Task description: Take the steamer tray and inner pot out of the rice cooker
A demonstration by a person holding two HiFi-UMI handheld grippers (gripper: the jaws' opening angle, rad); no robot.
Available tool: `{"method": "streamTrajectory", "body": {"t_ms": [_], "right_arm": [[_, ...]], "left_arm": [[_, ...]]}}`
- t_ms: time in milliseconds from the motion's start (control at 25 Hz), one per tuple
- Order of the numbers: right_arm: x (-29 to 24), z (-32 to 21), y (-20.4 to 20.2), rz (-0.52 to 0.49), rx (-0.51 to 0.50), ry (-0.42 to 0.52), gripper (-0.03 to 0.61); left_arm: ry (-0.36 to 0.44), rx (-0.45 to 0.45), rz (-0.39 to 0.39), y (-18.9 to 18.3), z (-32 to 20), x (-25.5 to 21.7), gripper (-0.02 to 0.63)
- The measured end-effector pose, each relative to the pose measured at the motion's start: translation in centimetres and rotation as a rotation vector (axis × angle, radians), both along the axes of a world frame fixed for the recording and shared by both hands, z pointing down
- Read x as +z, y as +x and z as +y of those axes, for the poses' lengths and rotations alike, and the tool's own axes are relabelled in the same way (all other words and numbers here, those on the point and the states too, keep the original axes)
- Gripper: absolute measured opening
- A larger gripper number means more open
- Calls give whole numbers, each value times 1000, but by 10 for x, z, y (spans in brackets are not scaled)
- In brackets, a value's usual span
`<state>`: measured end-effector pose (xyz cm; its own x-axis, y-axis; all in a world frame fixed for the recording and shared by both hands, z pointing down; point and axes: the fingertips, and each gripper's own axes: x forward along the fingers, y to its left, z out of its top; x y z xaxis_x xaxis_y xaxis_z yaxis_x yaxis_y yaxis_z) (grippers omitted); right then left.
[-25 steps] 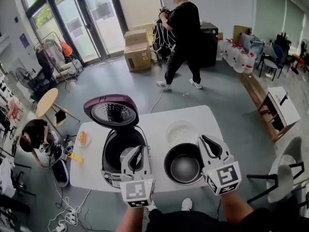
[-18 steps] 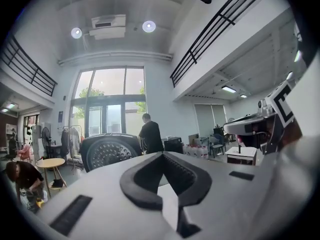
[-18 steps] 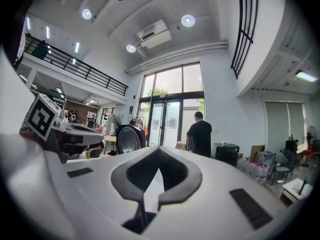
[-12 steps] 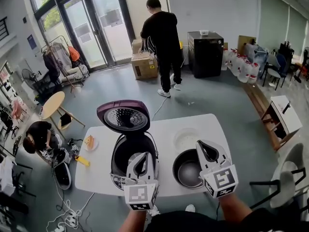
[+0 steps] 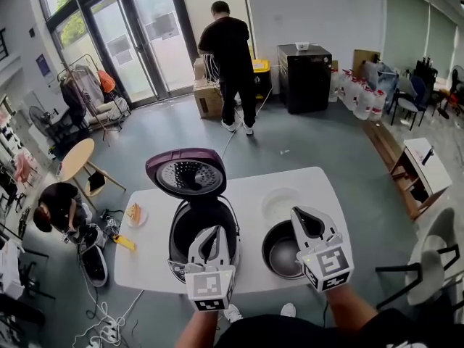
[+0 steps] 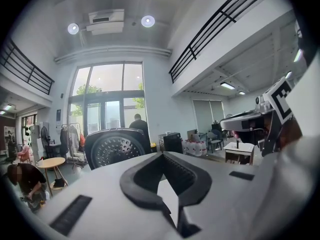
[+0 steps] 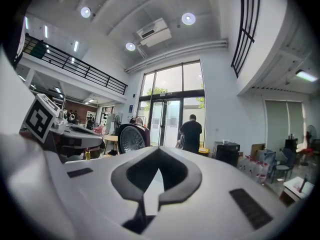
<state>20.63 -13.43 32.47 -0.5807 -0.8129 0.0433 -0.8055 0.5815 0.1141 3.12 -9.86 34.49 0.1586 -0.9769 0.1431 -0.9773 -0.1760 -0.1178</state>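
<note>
The rice cooker (image 5: 204, 223) stands on the white table (image 5: 243, 187) with its purple lid (image 5: 185, 174) raised; its cavity looks dark. To its right on the table sit the dark inner pot (image 5: 281, 251) and, behind it, the white steamer tray (image 5: 278, 204). My left gripper (image 5: 211, 232) hovers over the cooker's front, shut and empty. Above the pot's near right rim, my right gripper (image 5: 304, 214) is also shut with nothing in it. The left gripper view shows the closed left gripper (image 6: 162, 155) and the lid (image 6: 114, 147); the right gripper view shows the closed right gripper (image 7: 159, 150) and the lid (image 7: 132, 138).
A small plate with food (image 5: 134, 214) lies at the table's left edge. One person (image 5: 226, 42) stands by cardboard boxes at the glass doors; another (image 5: 54, 209) crouches on the floor at left by cables. A round wooden table (image 5: 76, 158) and a chair (image 5: 428, 259) flank the table.
Both grippers have drawn back a little toward the table's near edge. The standing person has walked left to the boxes by the doors. Pot and tray have stayed put.
</note>
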Motion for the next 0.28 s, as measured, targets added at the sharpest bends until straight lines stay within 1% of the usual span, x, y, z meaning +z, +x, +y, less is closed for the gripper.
{"method": "streamTrajectory", "body": {"t_ms": [280], "right_arm": [[3,-5,-7,9,6,-2,-2]], "left_arm": [[-5,11,1,-6,-5,4,-2]]}}
